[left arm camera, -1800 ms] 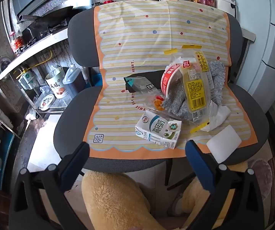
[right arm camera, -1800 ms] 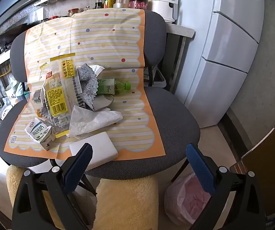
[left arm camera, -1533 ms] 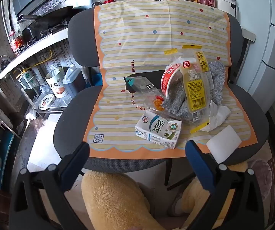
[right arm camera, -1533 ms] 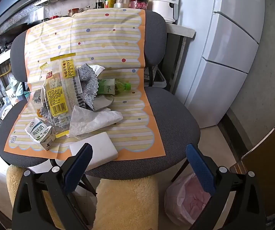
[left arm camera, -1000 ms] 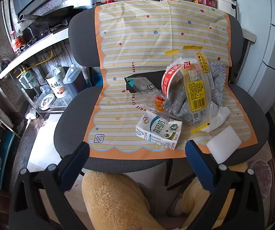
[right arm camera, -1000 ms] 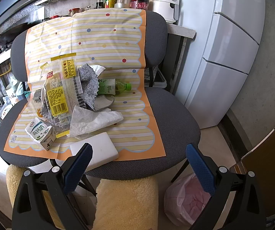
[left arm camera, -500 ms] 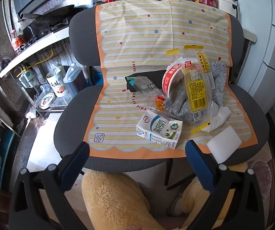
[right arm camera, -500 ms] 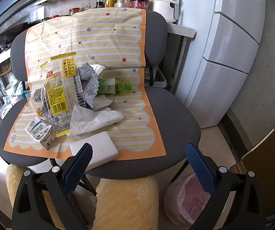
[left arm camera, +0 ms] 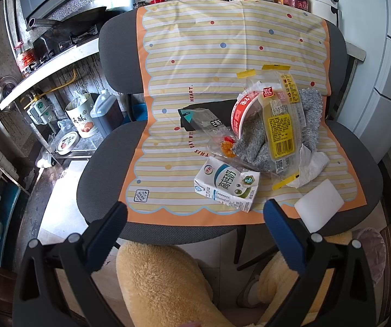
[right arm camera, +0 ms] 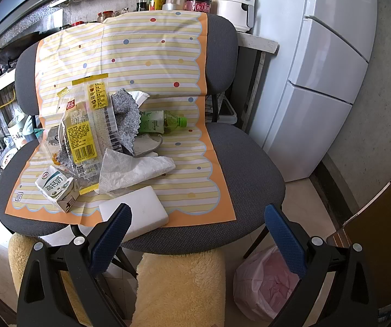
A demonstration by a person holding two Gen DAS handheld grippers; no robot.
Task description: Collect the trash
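Trash lies on a striped mat over a grey chair point(left arm camera: 105, 163): a milk carton point(left arm camera: 226, 184) point(right arm camera: 56, 188), a yellow clear wrapper point(left arm camera: 280, 125) point(right arm camera: 83, 133), a red-rimmed cup point(left arm camera: 240, 109), a black packet point(left arm camera: 203, 114), a crumpled tissue point(right arm camera: 135, 169) point(left arm camera: 311, 164), a green bottle point(right arm camera: 162, 122), a grey cloth point(left arm camera: 308, 114) and a white foam block point(right arm camera: 138, 212) point(left arm camera: 318, 204). My left gripper point(left arm camera: 195, 234) is open and empty before the seat's front edge, just below the carton. My right gripper point(right arm camera: 198, 234) is open and empty at the seat's front right.
A bin lined with a pink bag point(right arm camera: 266, 283) stands on the floor at the right of the chair. A white fridge point(right arm camera: 329, 62) is at the right. A kitchen counter with a wok point(left arm camera: 81, 27) and cans point(left arm camera: 82, 120) is at the left. Yellow fluffy slippers point(left arm camera: 165, 286) are below.
Both views have shifted only slightly. Nothing on the chair has moved and both grippers stay open.
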